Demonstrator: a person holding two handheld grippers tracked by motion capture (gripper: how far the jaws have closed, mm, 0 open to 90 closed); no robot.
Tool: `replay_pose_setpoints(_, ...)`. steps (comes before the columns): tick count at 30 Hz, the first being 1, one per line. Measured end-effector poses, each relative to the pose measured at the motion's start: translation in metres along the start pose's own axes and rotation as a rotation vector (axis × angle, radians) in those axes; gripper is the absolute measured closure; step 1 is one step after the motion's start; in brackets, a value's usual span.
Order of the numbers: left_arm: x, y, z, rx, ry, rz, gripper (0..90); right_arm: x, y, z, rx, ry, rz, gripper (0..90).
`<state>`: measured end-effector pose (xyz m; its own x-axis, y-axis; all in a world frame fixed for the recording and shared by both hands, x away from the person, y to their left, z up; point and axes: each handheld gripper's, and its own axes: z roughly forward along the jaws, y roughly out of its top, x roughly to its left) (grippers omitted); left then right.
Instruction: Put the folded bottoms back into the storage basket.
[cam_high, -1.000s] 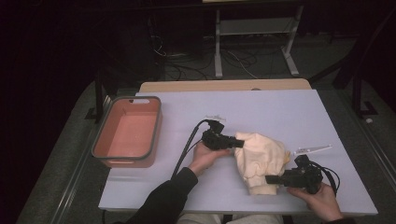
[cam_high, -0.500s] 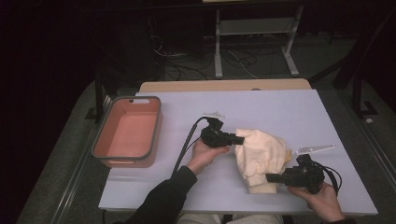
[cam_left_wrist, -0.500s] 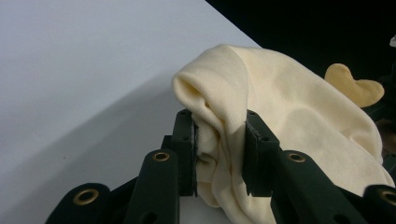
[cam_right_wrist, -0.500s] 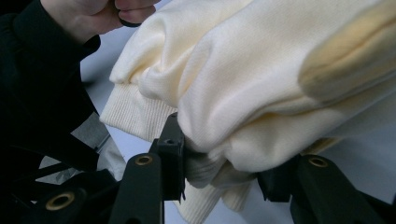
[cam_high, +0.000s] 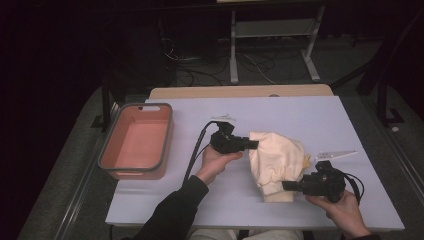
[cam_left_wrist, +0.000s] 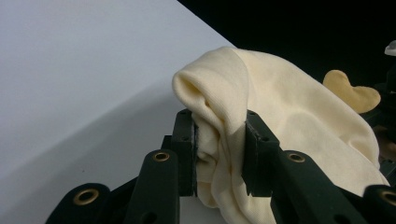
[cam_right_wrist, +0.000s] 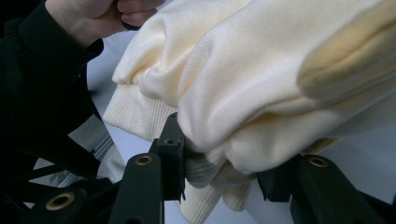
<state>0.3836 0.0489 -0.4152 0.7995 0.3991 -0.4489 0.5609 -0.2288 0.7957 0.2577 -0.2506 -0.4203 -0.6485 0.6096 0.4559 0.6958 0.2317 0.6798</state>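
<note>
A cream knit garment (cam_high: 275, 160) lies bunched on the pale table (cam_high: 280, 112), right of centre. My left gripper (cam_high: 254, 144) is shut on a fold at its upper left edge; in the left gripper view that fold of the garment (cam_left_wrist: 219, 140) is pinched between the two black jaws of the left gripper (cam_left_wrist: 219, 156). My right gripper (cam_high: 286, 186) is shut on the bunched lower edge, near the ribbed hem. In the right gripper view thick folds of the garment (cam_right_wrist: 261, 84) bulge between the jaws of the right gripper (cam_right_wrist: 219, 170), and the other hand (cam_right_wrist: 93, 16) shows beyond.
An orange-pink bin (cam_high: 136, 141) with a grey rim stands at the table's left side. A small clear strip (cam_high: 337, 153) lies on the table right of the garment. Cables trail from both grippers. Dark floor and a metal stand (cam_high: 270, 40) lie behind the table.
My left gripper has lifted a little, raising the garment's upper left fold with it. The right gripper has stayed in place, holding the lower edge.
</note>
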Motion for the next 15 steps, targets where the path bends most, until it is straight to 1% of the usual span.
replay_pose_setpoints(7, -0.002, 0.003, -0.009, -0.020, 0.012, 0.002, 70.1, 0.004, 0.007, 0.001, 0.001, 0.004, -0.018, 58.3)
replay_pose_setpoints(15, -0.002, 0.006, -0.020, -0.039, 0.031, 0.013, 70.1, 0.009, 0.017, 0.004, 0.000, 0.007, -0.040, 58.3)
